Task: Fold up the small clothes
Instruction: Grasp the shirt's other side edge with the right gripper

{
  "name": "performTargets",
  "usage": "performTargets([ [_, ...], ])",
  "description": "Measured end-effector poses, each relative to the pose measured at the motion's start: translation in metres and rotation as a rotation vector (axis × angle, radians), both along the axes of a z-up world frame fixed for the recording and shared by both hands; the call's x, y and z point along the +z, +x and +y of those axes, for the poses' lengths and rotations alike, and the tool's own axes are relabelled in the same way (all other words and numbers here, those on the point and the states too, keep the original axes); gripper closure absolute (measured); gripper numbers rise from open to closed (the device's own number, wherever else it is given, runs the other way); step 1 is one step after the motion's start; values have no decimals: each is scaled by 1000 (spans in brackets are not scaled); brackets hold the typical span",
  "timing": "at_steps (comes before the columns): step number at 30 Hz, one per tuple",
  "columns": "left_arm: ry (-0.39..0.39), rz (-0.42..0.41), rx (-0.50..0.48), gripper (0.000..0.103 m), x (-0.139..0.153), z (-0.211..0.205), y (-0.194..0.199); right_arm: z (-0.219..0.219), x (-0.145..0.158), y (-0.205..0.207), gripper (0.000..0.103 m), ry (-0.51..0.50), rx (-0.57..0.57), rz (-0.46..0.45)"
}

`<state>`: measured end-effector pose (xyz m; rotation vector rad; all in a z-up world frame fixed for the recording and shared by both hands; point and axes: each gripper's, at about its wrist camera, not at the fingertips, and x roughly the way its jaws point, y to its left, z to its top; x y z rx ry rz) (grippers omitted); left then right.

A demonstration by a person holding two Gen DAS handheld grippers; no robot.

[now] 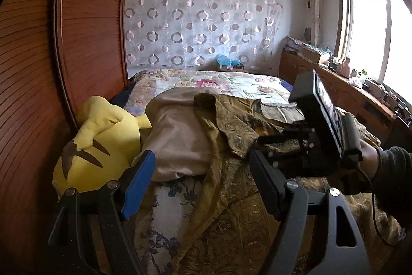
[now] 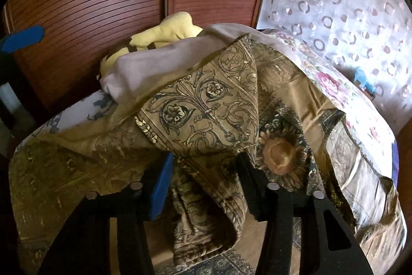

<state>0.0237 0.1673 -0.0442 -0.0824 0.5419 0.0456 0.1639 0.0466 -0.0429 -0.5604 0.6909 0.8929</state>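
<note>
Right jaws around patterned cloth

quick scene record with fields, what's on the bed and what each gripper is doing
setting: bed beside a wooden slatted wardrobe
garment: gold patterned cloth, rumpled
beside it: beige cloth; yellow plush toy against the wardrobe
left gripper: open, nothing between its fingers
right gripper: a fold of the gold patterned cloth between its fingers; grip uncertain

Slatted wooden wardrobe beside bed, bright window opposite.
</note>
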Motion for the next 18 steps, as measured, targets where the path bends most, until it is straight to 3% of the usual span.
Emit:
performTargets([
  [3,0,7,-7,27,-3,-4,1,-5,4,7,75,14,-56,-30],
  [9,4,16,-16,27,-6,-10,4,-22,13,30,76,63,-160,-35],
  [18,-5,27,-3,27,-8,-9,2,-2,18,-8,76,149,42,39],
])
